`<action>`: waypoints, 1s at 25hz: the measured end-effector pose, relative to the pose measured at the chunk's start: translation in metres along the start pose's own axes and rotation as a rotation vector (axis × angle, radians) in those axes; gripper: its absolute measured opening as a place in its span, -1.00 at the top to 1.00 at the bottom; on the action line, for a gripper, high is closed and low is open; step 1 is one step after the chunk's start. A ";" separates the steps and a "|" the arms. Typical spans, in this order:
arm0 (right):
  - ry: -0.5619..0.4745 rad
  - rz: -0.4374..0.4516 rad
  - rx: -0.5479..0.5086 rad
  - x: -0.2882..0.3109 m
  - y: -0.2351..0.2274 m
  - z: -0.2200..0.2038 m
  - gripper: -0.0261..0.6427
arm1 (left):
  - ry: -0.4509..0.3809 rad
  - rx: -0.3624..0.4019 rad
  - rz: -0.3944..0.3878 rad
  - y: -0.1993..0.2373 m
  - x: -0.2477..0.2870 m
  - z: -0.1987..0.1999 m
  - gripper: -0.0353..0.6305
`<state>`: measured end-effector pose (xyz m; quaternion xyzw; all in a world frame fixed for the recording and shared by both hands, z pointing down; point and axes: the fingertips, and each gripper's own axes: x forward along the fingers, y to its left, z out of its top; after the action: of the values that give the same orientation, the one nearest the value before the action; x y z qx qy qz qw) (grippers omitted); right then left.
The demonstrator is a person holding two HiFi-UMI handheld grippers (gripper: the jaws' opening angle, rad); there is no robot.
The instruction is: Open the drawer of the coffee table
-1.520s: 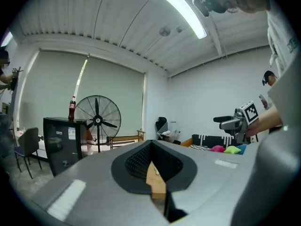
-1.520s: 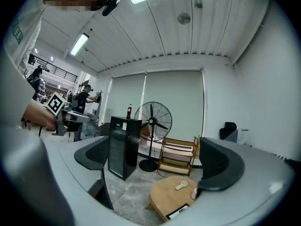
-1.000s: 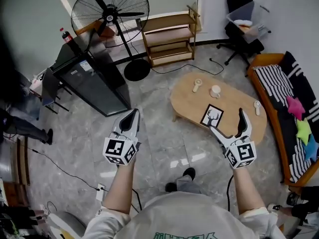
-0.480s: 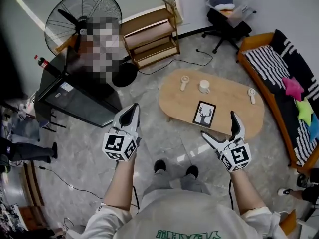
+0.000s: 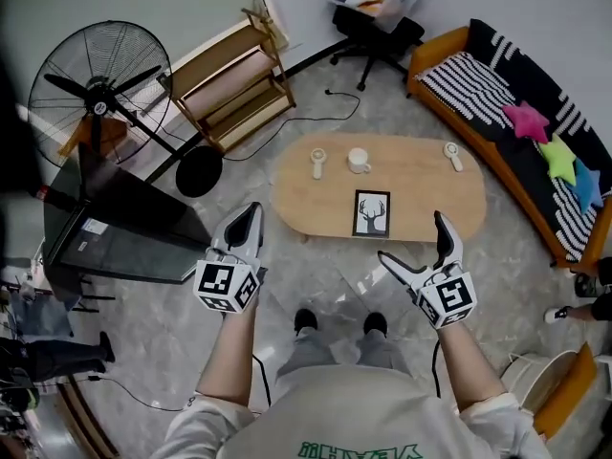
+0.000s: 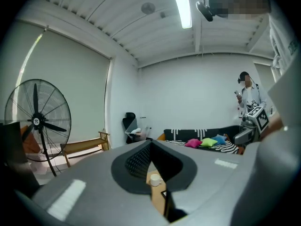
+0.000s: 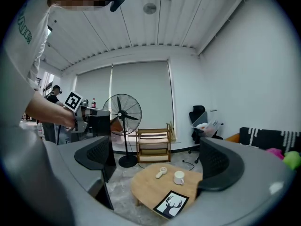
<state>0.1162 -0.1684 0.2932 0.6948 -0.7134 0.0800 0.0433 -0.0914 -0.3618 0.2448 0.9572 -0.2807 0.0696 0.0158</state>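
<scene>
Coffee table [image 5: 421,175] stands just beyond both grippers, carrying a white mug [image 5: 358,160] and a deer picture [image 5: 371,212]. The left gripper [image 5: 251,210] has its jaws pressed together with nothing between them. The right gripper [image 5: 413,240] gapes wide, empty. Both forearms reach forward over the grey floor [image 5: 320,271], short of the table's near edge.

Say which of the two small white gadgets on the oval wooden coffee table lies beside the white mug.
The small white gadget left of the white mug; the other gadget lies alone at the right end of the wooden table.
</scene>
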 end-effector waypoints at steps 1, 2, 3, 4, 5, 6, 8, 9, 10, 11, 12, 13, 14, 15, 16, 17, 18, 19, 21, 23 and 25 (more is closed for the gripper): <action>0.007 -0.010 0.007 0.002 0.002 -0.004 -0.84 | 0.001 0.000 -0.014 0.001 0.001 -0.003 0.90; 0.013 -0.018 0.017 0.005 0.005 -0.010 -0.84 | 0.004 0.000 -0.026 0.002 0.002 -0.006 0.90; 0.019 -0.025 0.029 0.008 0.008 -0.016 -0.84 | 0.007 -0.002 -0.034 0.004 0.002 -0.011 0.90; 0.028 -0.029 0.040 0.011 0.011 -0.023 -0.84 | 0.011 -0.005 -0.040 0.006 0.002 -0.016 0.90; 0.038 -0.031 0.049 0.015 0.014 -0.031 -0.84 | 0.017 -0.007 -0.045 0.009 0.002 -0.022 0.90; 0.048 -0.034 0.059 0.018 0.017 -0.040 -0.84 | 0.023 -0.011 -0.048 0.012 0.003 -0.029 0.90; 0.069 -0.037 0.086 0.026 0.023 -0.062 -0.83 | 0.037 -0.023 -0.049 0.019 0.002 -0.046 0.90; 0.082 -0.037 0.102 0.030 0.027 -0.076 -0.83 | 0.044 -0.030 -0.048 0.023 0.002 -0.056 0.90; 0.097 -0.035 0.119 0.033 0.031 -0.091 -0.83 | 0.052 -0.039 -0.046 0.026 0.002 -0.068 0.90; 0.112 -0.031 0.138 0.037 0.035 -0.108 -0.83 | 0.059 -0.048 -0.043 0.029 0.003 -0.080 0.90; 0.130 -0.026 0.156 0.041 0.039 -0.126 -0.83 | 0.064 -0.056 -0.042 0.032 0.004 -0.092 0.90; 0.149 -0.020 0.173 0.046 0.042 -0.146 -0.83 | 0.068 -0.061 -0.042 0.034 0.006 -0.106 0.90; 0.170 -0.016 0.189 0.050 0.045 -0.168 -0.83 | 0.073 -0.064 -0.042 0.036 0.008 -0.119 0.90; 0.190 -0.012 0.204 0.054 0.049 -0.190 -0.83 | 0.079 -0.068 -0.040 0.038 0.009 -0.134 0.90; 0.209 -0.009 0.218 0.058 0.051 -0.214 -0.83 | 0.087 -0.072 -0.036 0.040 0.011 -0.149 0.90; 0.227 -0.008 0.231 0.061 0.054 -0.237 -0.83 | 0.095 -0.076 -0.033 0.041 0.013 -0.166 0.90; 0.243 -0.006 0.241 0.065 0.055 -0.259 -0.83 | 0.103 -0.077 -0.028 0.043 0.016 -0.184 0.90; 0.257 -0.003 0.249 0.069 0.056 -0.281 -0.83 | 0.111 -0.077 -0.024 0.044 0.018 -0.204 0.90; 0.280 0.007 0.255 0.078 0.058 -0.321 -0.83 | 0.126 -0.080 -0.015 0.046 0.024 -0.244 0.90; 0.293 0.020 0.252 0.086 0.058 -0.356 -0.83 | 0.134 -0.083 -0.013 0.046 0.031 -0.284 0.90; 0.295 0.028 0.249 0.097 0.056 -0.387 -0.83 | 0.138 -0.088 -0.013 0.046 0.040 -0.322 0.90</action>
<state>0.0379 -0.1949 0.6876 0.6656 -0.6936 0.2690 0.0600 -0.1228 -0.3994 0.5691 0.9503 -0.2753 0.1227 0.0776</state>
